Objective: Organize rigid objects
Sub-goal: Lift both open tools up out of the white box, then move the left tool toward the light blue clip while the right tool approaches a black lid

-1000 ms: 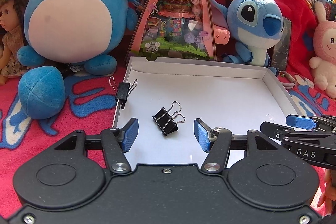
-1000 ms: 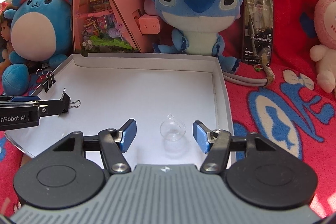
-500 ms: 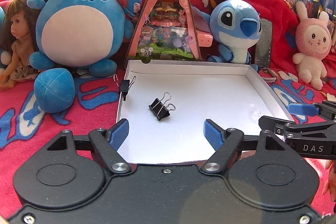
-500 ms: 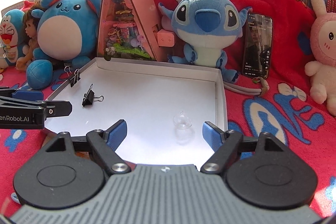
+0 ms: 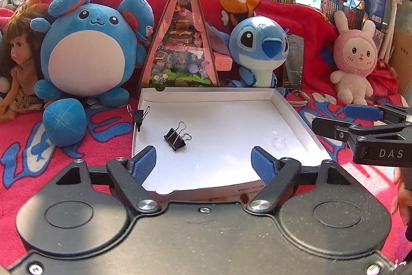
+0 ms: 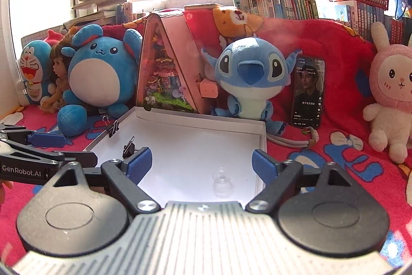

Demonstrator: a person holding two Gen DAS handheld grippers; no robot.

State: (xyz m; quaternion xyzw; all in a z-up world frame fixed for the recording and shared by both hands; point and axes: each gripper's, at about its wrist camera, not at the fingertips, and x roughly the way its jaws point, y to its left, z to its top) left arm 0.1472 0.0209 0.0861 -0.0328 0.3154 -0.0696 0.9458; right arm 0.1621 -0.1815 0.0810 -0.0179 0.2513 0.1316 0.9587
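Note:
A shallow white cardboard tray lies on a red blanket. A black binder clip lies loose in its left part. A second black binder clip is clamped on the tray's left rim. A small clear plastic suction cup sits in the tray's right part. My left gripper is open and empty above the tray's near edge. My right gripper is open and empty, held back above the suction cup.
Behind the tray stand a big blue plush, a pink triangular toy box, a Stitch plush and a phone. A doll is at the left, a pink bunny plush at the right. Bookshelves stand behind.
Both grippers have pulled back and up from the tray and opened wider. The loose binder clip and the suction cup stay where they were in the tray.

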